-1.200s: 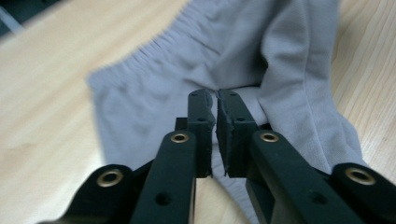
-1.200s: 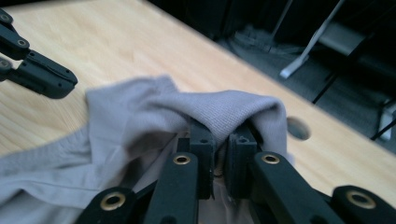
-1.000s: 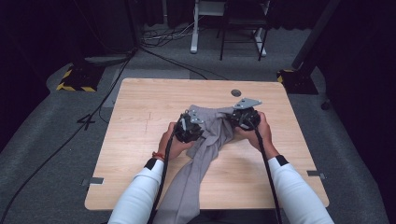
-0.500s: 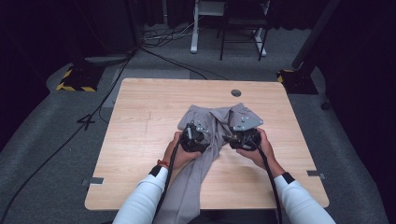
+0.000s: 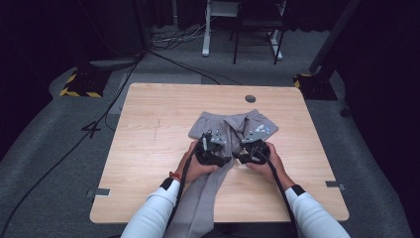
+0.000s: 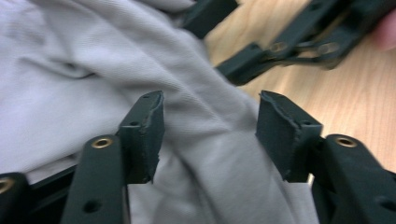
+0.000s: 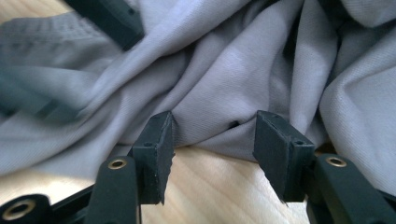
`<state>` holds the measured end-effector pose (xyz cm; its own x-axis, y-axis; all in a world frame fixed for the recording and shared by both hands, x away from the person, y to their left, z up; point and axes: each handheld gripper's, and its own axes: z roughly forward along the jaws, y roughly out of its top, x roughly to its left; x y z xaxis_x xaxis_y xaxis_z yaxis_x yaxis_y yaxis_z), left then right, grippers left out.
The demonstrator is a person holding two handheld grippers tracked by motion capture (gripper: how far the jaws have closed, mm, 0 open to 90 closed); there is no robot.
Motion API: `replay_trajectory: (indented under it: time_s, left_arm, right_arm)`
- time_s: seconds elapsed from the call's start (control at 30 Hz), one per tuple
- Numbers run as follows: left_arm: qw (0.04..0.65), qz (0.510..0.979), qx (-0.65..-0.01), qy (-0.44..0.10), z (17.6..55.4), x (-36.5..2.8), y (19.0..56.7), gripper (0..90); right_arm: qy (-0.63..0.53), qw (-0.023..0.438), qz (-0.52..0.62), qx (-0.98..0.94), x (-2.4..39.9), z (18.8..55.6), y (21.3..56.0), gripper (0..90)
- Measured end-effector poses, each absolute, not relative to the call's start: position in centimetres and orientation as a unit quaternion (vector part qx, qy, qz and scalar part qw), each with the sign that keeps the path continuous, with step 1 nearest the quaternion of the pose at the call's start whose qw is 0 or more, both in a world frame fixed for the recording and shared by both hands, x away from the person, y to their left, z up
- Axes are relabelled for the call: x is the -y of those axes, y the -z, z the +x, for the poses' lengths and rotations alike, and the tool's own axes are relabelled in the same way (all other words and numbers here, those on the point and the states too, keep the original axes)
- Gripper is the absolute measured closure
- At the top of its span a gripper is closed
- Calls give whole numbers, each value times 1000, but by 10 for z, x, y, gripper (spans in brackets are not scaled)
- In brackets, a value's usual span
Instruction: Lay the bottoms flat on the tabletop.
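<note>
A grey pair of trousers (image 5: 225, 126) lies on the wooden table (image 5: 148, 129), waistband at the far end and legs hanging over the near edge. My left gripper (image 5: 220, 152) hovers low over the cloth's middle. In the left gripper view the left gripper (image 6: 212, 105) has grey cloth (image 6: 93, 70) under its parted pads; the jaws have just been opening and do not press on it. My right gripper (image 5: 245, 151) sits close beside it. In the right gripper view the right gripper (image 7: 215, 123) stands open at a fold's edge (image 7: 219, 93), its jaws also just opening, pads off the cloth.
A round cable hole (image 5: 250, 98) sits near the table's far edge. Bare wood lies left and right of the trousers. Beyond the table are floor cables (image 5: 178, 59), a white desk leg (image 5: 205, 29) and a yellow-black striped base (image 5: 79, 84).
Both hands came back toward the near edge and sank lower over the trousers. Both grippers' jaws have spread apart. The waistband end now lies flatter on the table.
</note>
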<state>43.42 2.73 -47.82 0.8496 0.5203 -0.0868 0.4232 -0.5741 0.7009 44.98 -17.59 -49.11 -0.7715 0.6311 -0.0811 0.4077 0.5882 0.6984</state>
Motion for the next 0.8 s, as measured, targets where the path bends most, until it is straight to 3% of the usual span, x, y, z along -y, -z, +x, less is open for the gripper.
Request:
replay_trajectory:
  time_s: [0.07, 0.17, 0.23, 0.27, 0.37, 0.63, 0.67, 0.7, 0.73, 0.77, 0.8]
  left_arm:
    - [359, 891, -271, -66, 436, -22, 483, 417]
    - [341, 893, -281, -90, 438, -21, 487, 544]
    - [339, 892, -282, -100, 439, -22, 487, 664]
    - [337, 891, -285, -104, 440, -25, 488, 713]
    - [335, 889, -290, -112, 442, -28, 487, 788]
    - [364, 868, -312, -131, 445, -47, 472, 808]
    - [362, 872, -305, -126, 445, -47, 469, 810]
    - [355, 876, -302, -128, 444, -46, 470, 811]
    - [350, 879, -298, -127, 444, -45, 471, 811]
    - [350, 879, -298, -127, 444, -45, 471, 811]
    - [346, 881, -297, -124, 443, -44, 473, 811]
  right_arm:
    - [-344, 163, 296, -876, 174, 452, 492, 571]
    - [-334, 177, 294, -878, 172, 453, 491, 732]
    - [-332, 181, 293, -878, 171, 453, 491, 764]
    - [-328, 188, 294, -878, 171, 454, 491, 833]
    - [-325, 200, 294, -876, 172, 453, 490, 897]
    - [-358, 213, 310, -854, 191, 451, 466, 897]
    - [-373, 203, 315, -849, 192, 450, 464, 753]
    - [-377, 197, 313, -849, 189, 450, 464, 677]
    - [-375, 193, 314, -851, 184, 450, 466, 616]
    - [-375, 193, 314, -851, 184, 450, 466, 616]
    - [-365, 197, 318, -852, 175, 450, 472, 516]
